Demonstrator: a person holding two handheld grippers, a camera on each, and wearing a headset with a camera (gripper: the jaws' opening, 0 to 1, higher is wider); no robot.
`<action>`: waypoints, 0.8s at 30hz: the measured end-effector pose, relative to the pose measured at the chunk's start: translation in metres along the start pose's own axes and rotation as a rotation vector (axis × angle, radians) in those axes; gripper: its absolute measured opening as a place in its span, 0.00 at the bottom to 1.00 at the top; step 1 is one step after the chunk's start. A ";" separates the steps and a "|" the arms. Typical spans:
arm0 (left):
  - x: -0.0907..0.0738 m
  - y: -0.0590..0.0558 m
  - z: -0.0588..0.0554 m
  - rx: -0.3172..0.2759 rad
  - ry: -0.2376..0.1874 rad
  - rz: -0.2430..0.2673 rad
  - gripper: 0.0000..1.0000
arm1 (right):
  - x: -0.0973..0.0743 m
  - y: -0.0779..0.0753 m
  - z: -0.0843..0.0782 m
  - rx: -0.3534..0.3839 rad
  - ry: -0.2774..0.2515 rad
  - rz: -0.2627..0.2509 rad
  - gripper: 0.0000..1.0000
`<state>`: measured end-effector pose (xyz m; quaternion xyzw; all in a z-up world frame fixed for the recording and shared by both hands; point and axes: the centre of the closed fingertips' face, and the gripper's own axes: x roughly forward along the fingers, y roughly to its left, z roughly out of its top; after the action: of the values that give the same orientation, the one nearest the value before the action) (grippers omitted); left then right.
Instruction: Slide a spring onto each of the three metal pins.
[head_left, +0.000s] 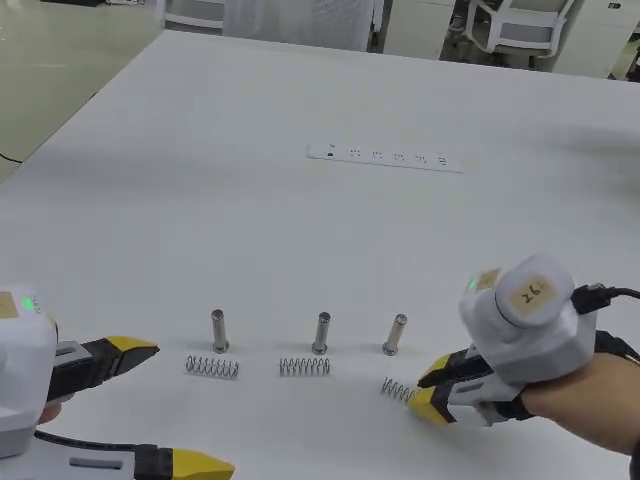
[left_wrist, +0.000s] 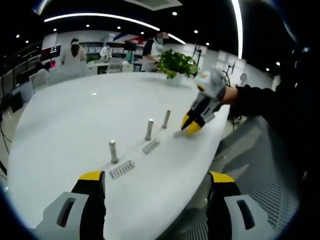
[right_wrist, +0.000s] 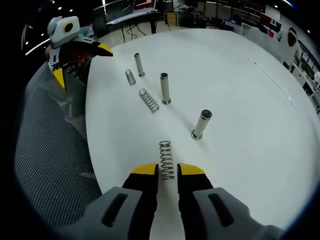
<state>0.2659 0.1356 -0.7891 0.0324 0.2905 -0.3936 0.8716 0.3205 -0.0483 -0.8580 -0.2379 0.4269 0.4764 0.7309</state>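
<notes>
Large white table (head_left: 200, 180) carrying three short steel pins (head_left: 219, 331) (head_left: 322, 333) (head_left: 396, 335) standing in row; three small coiled wire springs (head_left: 212, 367) (head_left: 304, 368) (head_left: 397, 390) lying flat (one before each pin); long white power strip (head_left: 385, 157) lying farther back.

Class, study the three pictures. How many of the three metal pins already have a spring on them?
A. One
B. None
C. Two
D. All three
B: the left pin, middle pin and right pin all stand bare, while the left spring, middle spring and right spring lie flat on the table in front of them.
</notes>
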 end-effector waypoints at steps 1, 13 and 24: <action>0.000 0.000 0.000 0.000 0.000 0.000 0.80 | 0.000 0.000 -0.001 -0.002 0.005 -0.001 0.12; 0.000 -0.001 -0.001 0.001 0.004 -0.002 0.80 | 0.003 0.001 -0.010 -0.030 0.050 -0.001 0.09; 0.000 -0.001 0.000 -0.002 0.000 -0.002 0.80 | 0.004 0.000 -0.010 -0.075 0.072 -0.017 0.08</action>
<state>0.2654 0.1354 -0.7886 0.0312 0.2910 -0.3943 0.8711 0.3166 -0.0542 -0.8665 -0.2856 0.4328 0.4771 0.7096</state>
